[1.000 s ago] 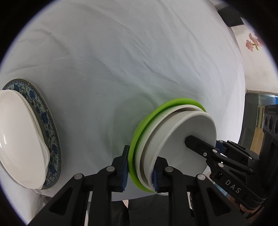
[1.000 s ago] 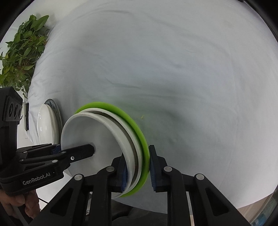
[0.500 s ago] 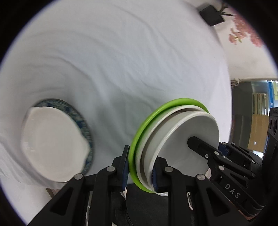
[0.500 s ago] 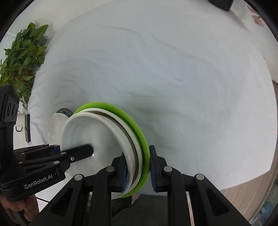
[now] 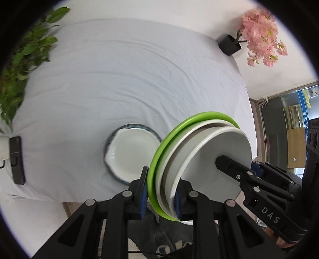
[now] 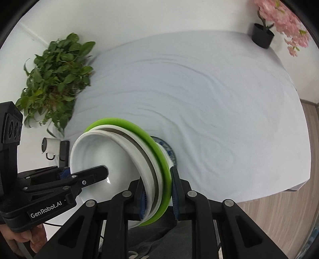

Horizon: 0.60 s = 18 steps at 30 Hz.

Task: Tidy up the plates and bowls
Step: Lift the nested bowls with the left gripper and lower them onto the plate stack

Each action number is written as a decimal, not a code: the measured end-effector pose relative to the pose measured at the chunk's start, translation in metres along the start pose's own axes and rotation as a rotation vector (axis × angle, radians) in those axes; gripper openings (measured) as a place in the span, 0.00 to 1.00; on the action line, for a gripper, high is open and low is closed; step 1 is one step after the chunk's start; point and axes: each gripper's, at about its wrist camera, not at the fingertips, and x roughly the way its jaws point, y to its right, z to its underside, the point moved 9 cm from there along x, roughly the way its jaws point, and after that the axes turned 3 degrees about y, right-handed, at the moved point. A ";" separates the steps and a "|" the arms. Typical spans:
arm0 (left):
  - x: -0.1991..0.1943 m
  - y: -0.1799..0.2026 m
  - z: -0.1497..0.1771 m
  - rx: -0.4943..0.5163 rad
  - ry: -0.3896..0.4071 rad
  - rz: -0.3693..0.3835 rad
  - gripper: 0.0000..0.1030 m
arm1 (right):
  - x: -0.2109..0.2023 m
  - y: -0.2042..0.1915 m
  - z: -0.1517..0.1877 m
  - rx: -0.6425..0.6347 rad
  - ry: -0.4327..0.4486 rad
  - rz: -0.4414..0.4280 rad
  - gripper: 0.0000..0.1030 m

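Table with white cloth [image 5: 127, 79]: only the white spouted bowl [image 5: 131, 153] on a blue-patterned plate [image 5: 152, 133] sits there. The carried stack, a green plate [image 5: 159, 155] under white bowls [image 5: 219, 151], is held in mid-air above the near edge, left gripper [image 5: 159, 201] and right gripper [image 6: 158, 196] each clamped on opposite rims. Step, by my read: transfer onto the table pair. Next: centre over it, lower level, release together. Hidden: bowl count in the stack and most of the blue plate.

White-clothed table [image 5: 127, 83] (creased), white wall [image 6: 159, 18], wood-look floor [image 6: 279, 215].
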 end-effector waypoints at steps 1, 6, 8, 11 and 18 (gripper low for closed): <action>-0.001 -0.004 0.003 -0.009 0.000 -0.003 0.20 | -0.004 -0.012 0.000 -0.009 -0.002 -0.004 0.18; 0.011 -0.031 0.012 -0.056 -0.034 0.007 0.20 | -0.004 -0.040 0.012 -0.030 -0.038 -0.015 0.18; 0.022 -0.040 0.015 -0.072 -0.063 0.002 0.19 | 0.012 -0.043 0.018 -0.026 -0.065 -0.018 0.17; 0.035 -0.053 0.020 -0.088 -0.091 -0.014 0.19 | 0.036 -0.033 0.029 -0.030 -0.114 -0.018 0.17; 0.061 -0.077 0.022 -0.112 -0.127 -0.046 0.19 | 0.080 -0.018 0.044 -0.018 -0.174 -0.028 0.18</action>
